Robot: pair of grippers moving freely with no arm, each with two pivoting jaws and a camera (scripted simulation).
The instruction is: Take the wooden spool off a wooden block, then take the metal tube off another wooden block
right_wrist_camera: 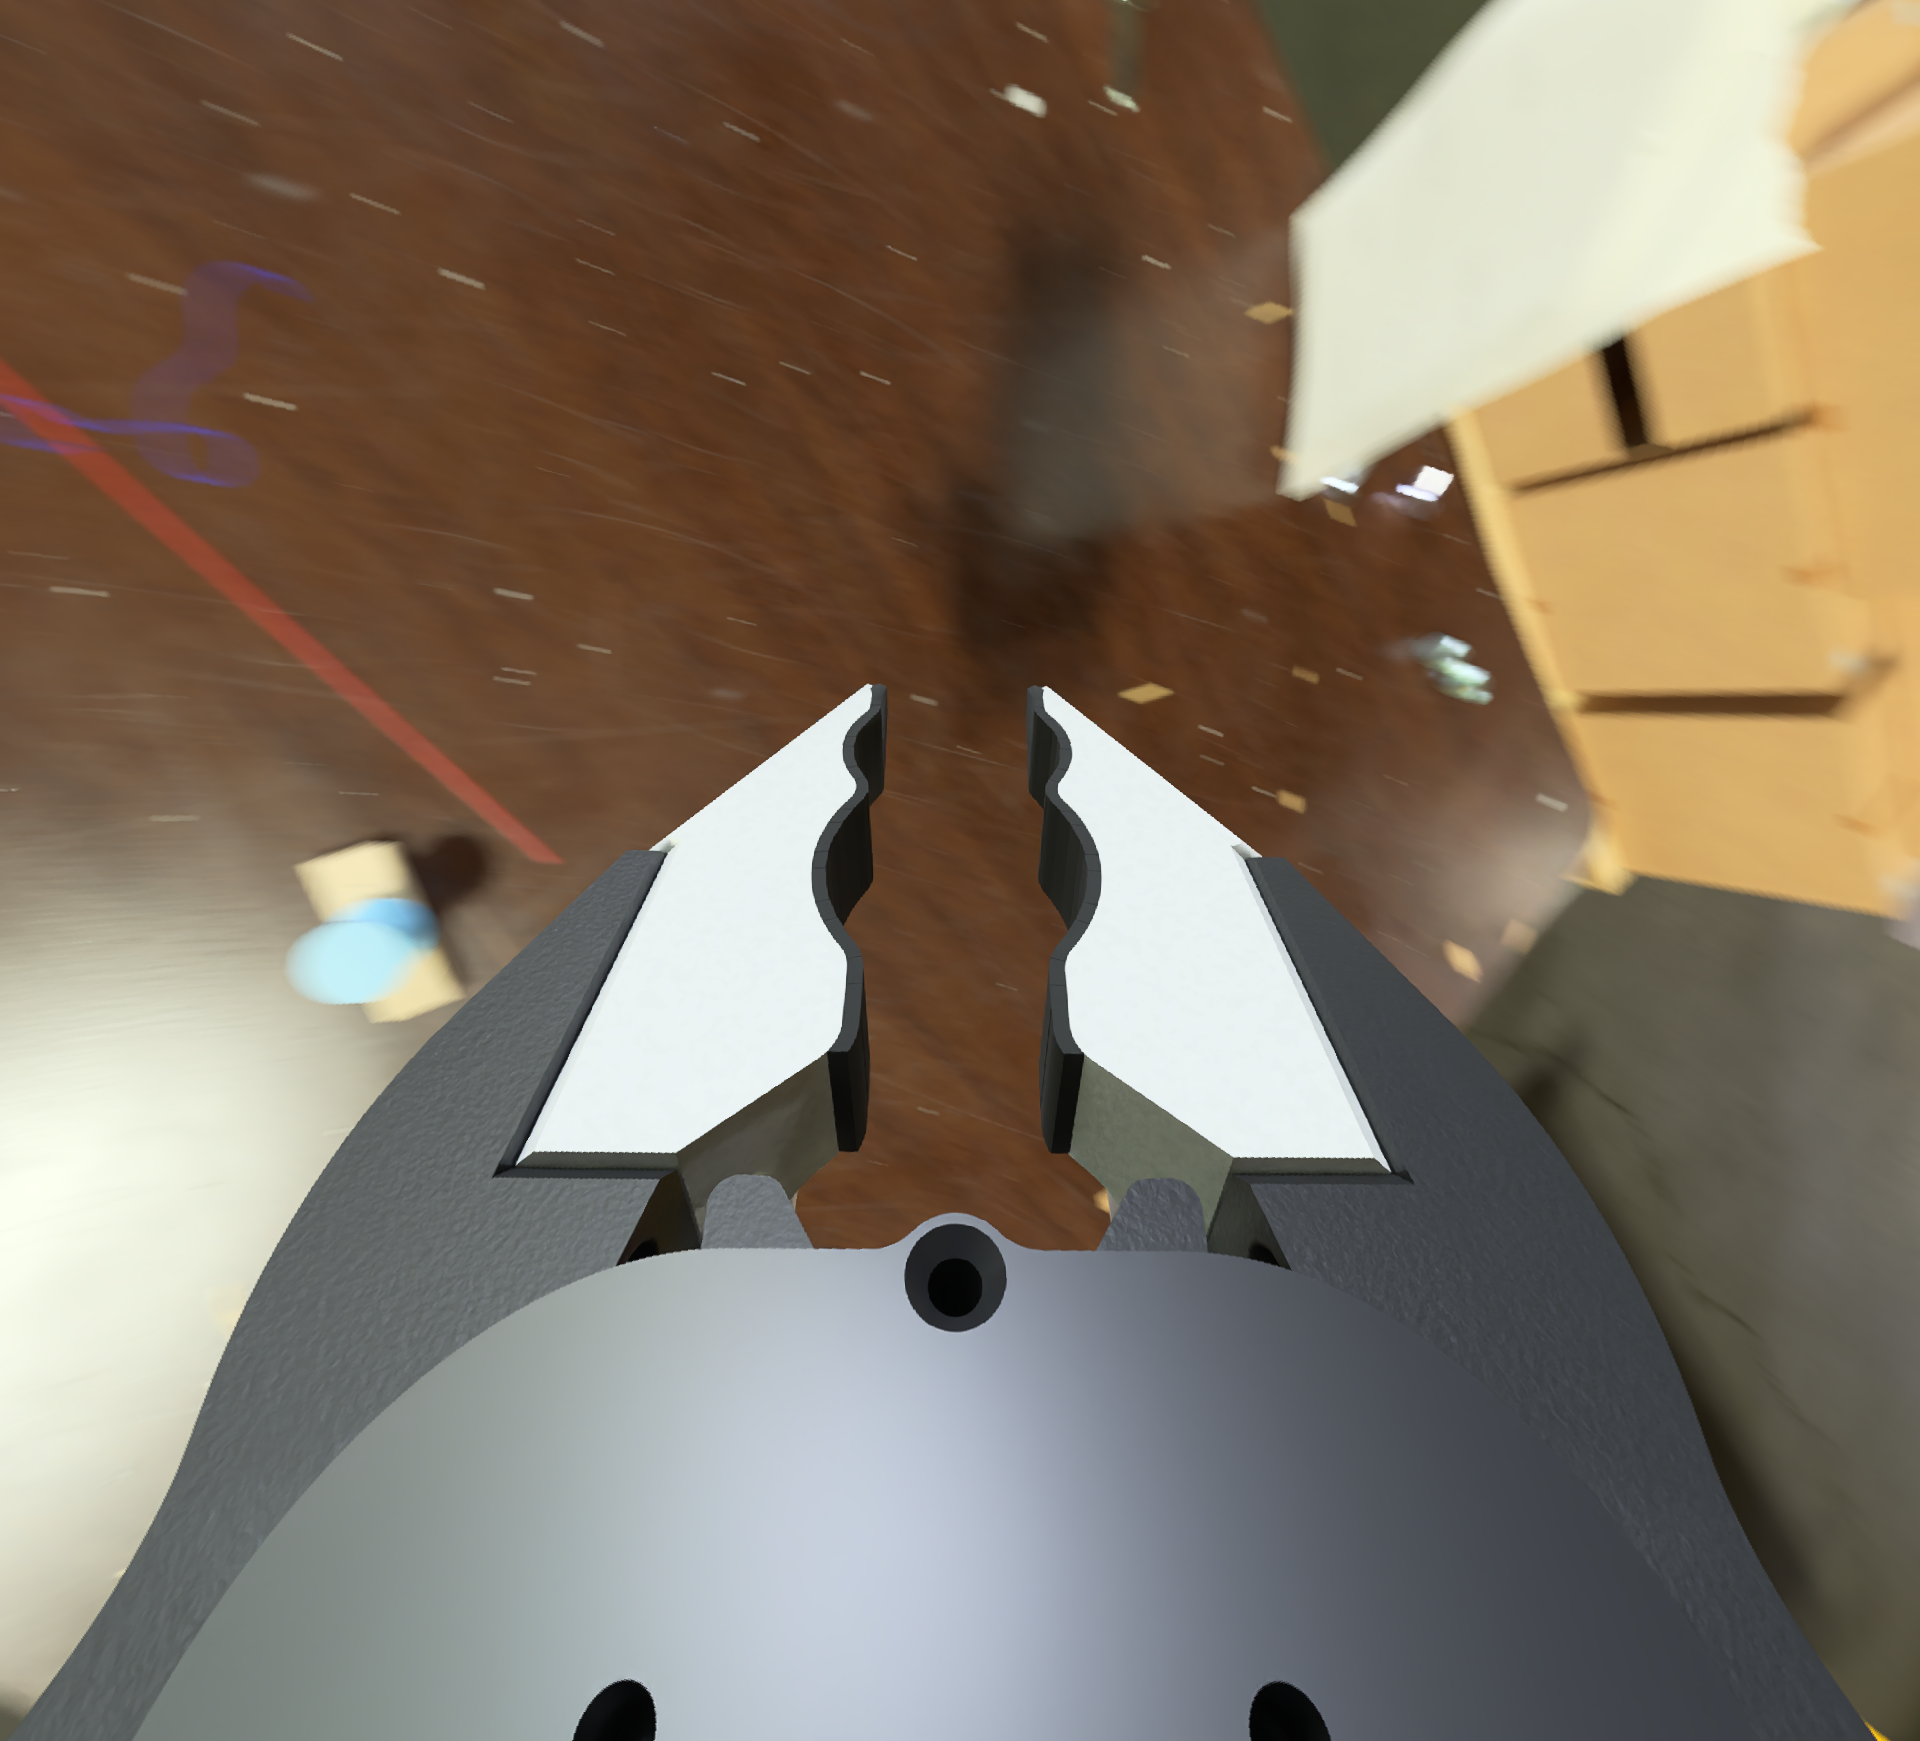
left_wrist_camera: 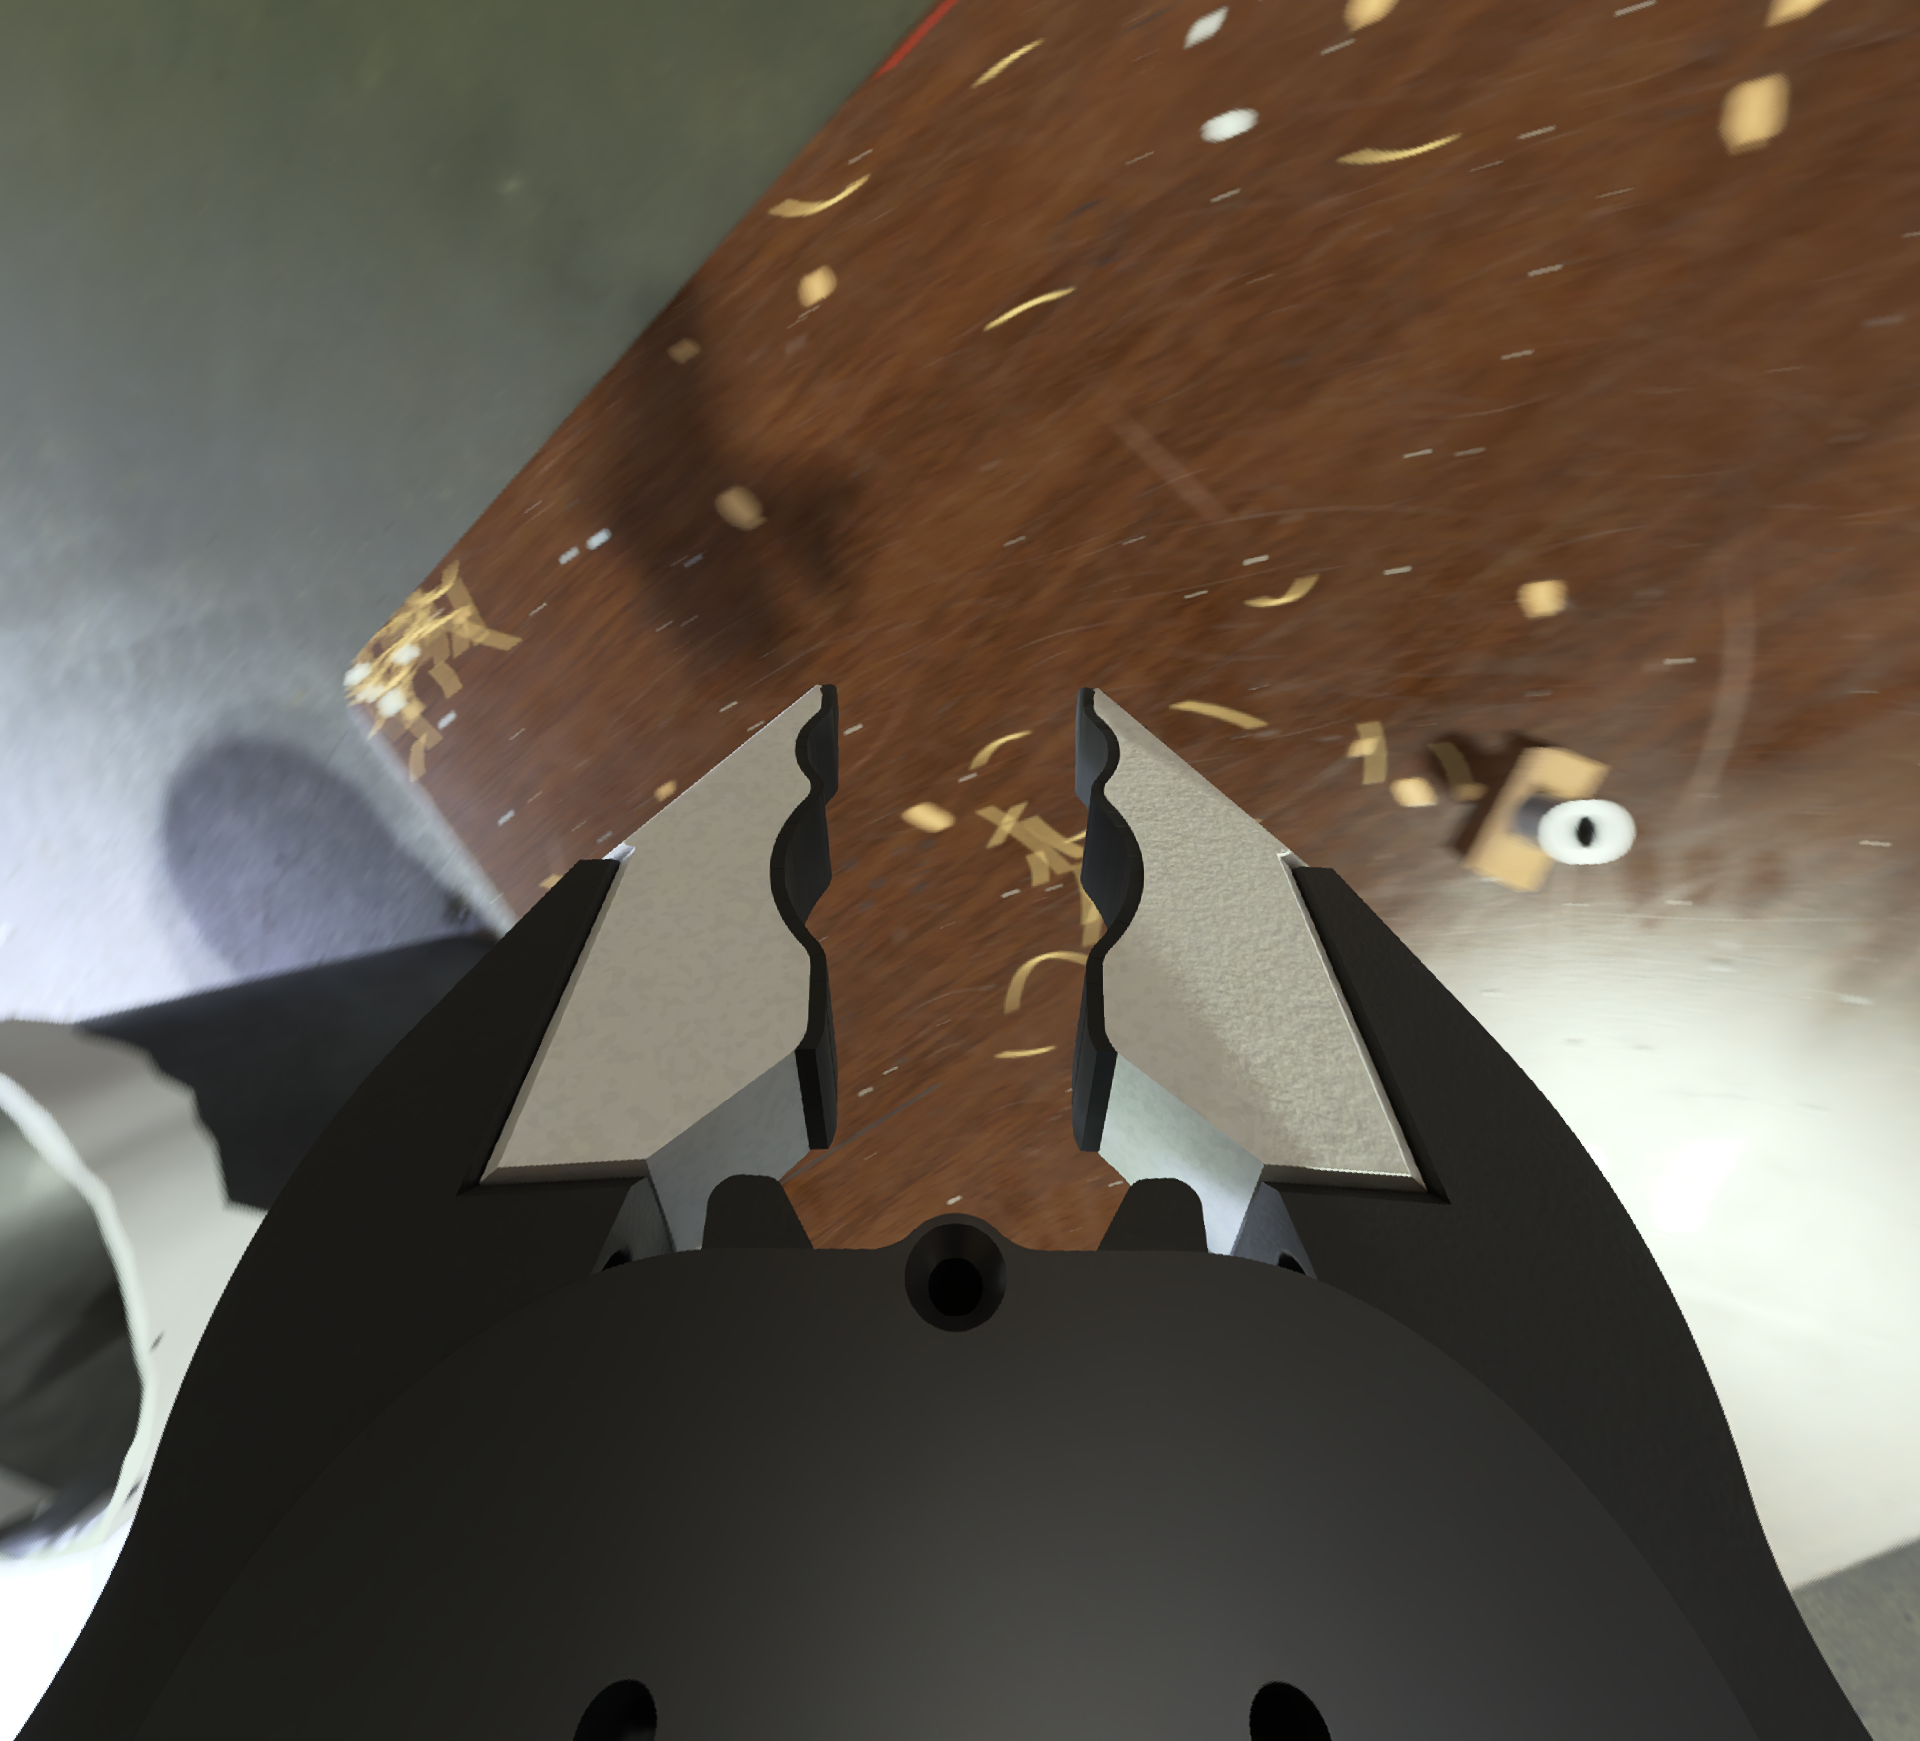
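Observation:
In the left wrist view, a short tube (left_wrist_camera: 1558, 831) with a pale rim and a dark bore lies on a small tan wooden block (left_wrist_camera: 1558, 772) on the brown table, to the right of my fingers and apart from them. My left gripper (left_wrist_camera: 956, 704) is black, open and empty above the table. In the right wrist view, a pale blue spool-shaped piece (right_wrist_camera: 348, 959) sits on another tan block (right_wrist_camera: 358, 870), to the left of my fingers and blurred. My right gripper (right_wrist_camera: 958, 699) is grey, empty, with the jaws a narrow gap apart.
The brown table (left_wrist_camera: 1143, 444) is strewn with pale shavings and chips. Its edge runs diagonally at the left, over a grey floor (left_wrist_camera: 260, 237). A curved white object (left_wrist_camera: 94, 1172) lies low left. A cardboard box (right_wrist_camera: 1683, 569) with a white sheet (right_wrist_camera: 1558, 185) stands right. A red line (right_wrist_camera: 260, 590) crosses the table.

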